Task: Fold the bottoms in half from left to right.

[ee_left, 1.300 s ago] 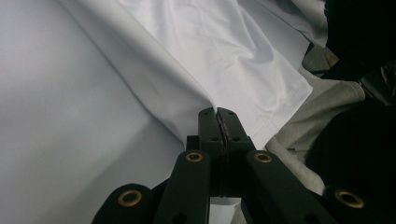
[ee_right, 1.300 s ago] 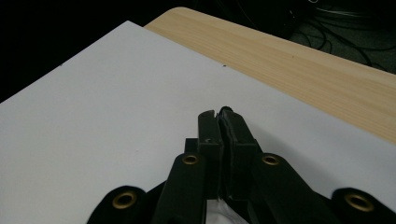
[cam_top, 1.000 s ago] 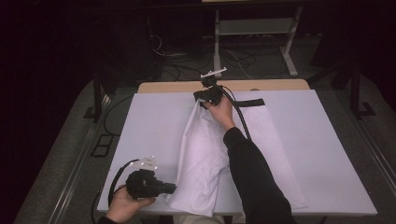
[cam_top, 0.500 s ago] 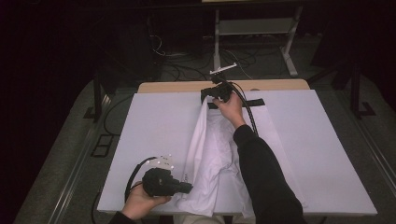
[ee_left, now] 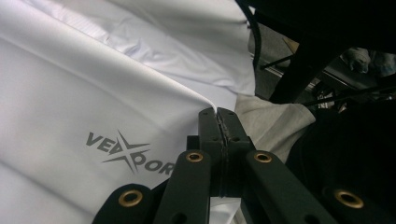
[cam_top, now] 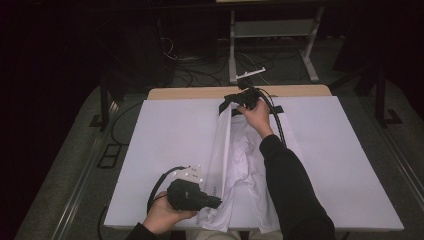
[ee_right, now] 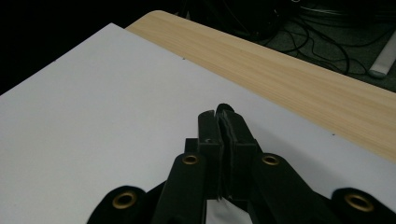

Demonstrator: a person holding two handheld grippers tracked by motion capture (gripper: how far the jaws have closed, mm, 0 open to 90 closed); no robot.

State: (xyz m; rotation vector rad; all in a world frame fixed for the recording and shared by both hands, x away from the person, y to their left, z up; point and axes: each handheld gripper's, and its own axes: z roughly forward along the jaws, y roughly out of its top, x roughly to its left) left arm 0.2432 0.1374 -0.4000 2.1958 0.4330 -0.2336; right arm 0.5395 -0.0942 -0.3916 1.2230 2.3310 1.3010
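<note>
On the white worktop (cam_top: 165, 135), the left gripper (cam_top: 216, 202) and right gripper (cam_top: 226, 102) each pinch the white garment's (cam_top: 240, 165) opposite ends.

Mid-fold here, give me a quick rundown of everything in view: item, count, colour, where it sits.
garment: one, white, stretched lengthwise down the middle of the table, grey logo print on it
table cover: one, white, over the tabletop
table edge: one, light wood, bare strip along the far side
metal stand: one, pale grey, on the floor beyond the table
floor cables: several, dark, beyond the table
left gripper: one, black, near edge, fingers shut on the garment's near end
right gripper: one, black, far edge, fingers shut on the garment's far end
sleeve: one, black, over the garment's right side
</note>
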